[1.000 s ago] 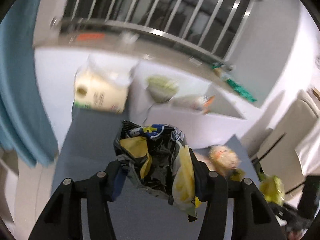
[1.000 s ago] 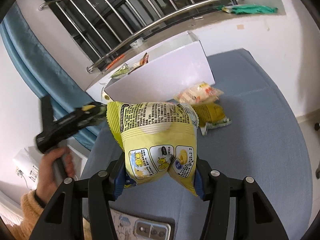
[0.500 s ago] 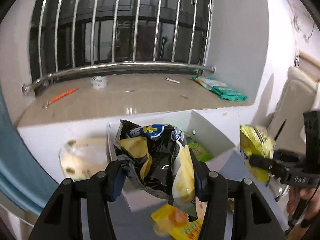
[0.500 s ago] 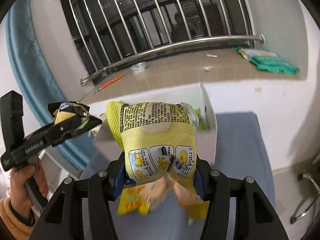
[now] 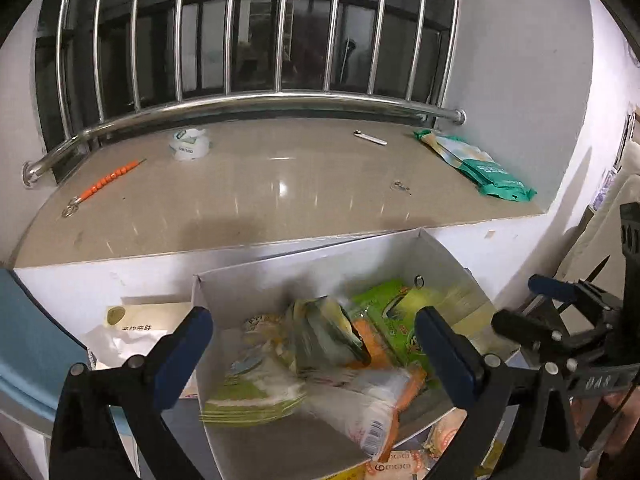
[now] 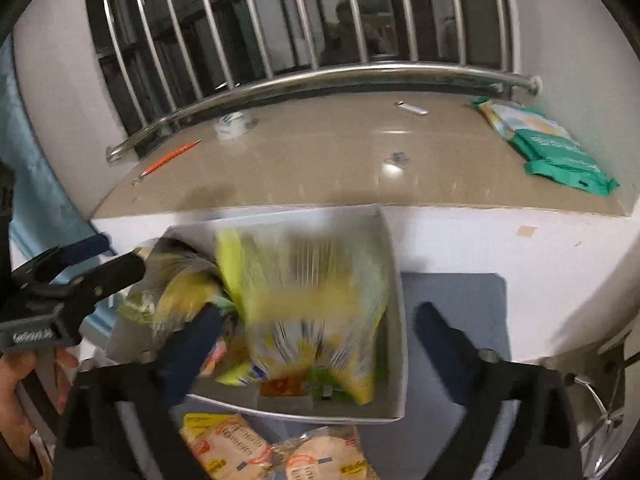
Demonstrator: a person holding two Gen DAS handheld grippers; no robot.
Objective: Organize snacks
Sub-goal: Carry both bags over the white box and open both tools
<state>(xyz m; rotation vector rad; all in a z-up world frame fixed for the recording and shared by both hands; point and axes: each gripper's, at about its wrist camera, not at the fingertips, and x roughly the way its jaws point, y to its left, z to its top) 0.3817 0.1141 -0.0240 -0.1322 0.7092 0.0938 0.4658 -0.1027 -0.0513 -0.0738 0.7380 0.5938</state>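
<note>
Here both claws were opening wide over the white box [image 5: 224, 280]: nothing was gripped by the left gripper [image 5: 312, 344] or the right gripper [image 6: 316, 344]. The release would best be finished with both held above the box's middle, so that each bag lands inside. A blurred dark bag [image 5: 328, 336] and a yellow bag [image 6: 308, 300] were seen dropping among green and orange packets, while 2 more packets [image 6: 276, 452] were left on the grey mat.

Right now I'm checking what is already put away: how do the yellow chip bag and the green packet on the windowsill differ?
The yellow chip bag is over the white box, blurred as if dropping in; the green packet lies outside it on the windowsill.
The chip bag looks puffy; the green packet lies flat.
The chip bag is yellow, the packet teal green.
Both are soft printed packs.
</note>
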